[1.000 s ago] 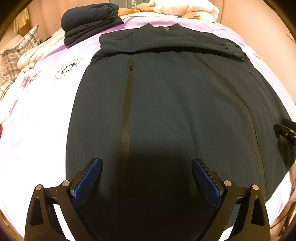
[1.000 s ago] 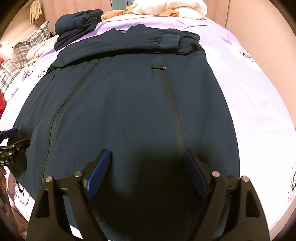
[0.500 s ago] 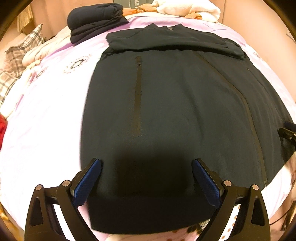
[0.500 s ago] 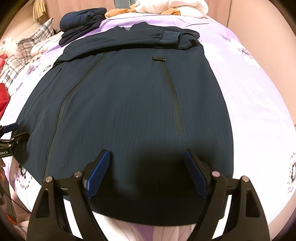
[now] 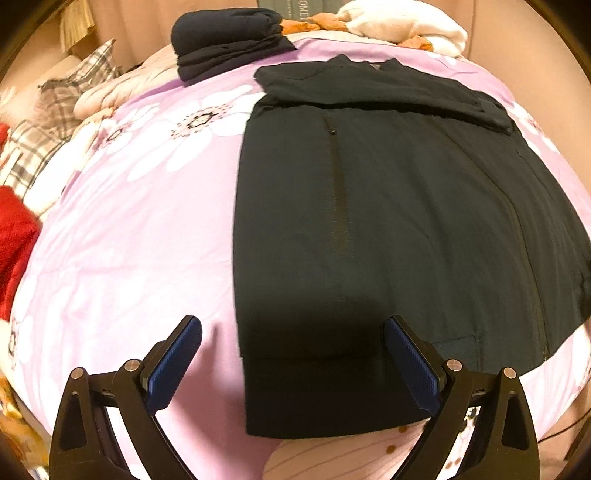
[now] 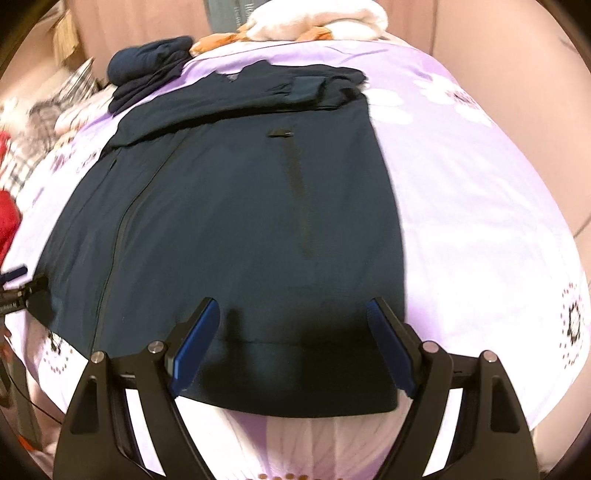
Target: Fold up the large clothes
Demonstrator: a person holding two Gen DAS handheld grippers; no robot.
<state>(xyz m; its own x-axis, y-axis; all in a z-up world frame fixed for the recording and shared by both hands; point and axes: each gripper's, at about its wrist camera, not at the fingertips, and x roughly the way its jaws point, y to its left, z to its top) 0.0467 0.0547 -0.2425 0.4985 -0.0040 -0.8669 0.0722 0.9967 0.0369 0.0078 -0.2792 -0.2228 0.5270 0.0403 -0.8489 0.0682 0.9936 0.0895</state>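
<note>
- Bed: I see a lilac cover with white flower print filling both wrist views.
- Dark jacket: lies flat on the bed, front up, centre zip closed, sleeves folded across the chest at the far end. Hem sits at the near edge of the bed, under both tongs.
- Folded dark clothes: stacked at the far left of the bed, apart from the jacket's collar.
- White and orange bundle: at the far end, behind the jacket.
- Plaid pillow and a red item: off the left side.
- Left tongs: open wide, nothing between the blue pads, above the jacket's left hem corner.
- Right tongs: open wide, empty, above the hem on the right side.
</note>
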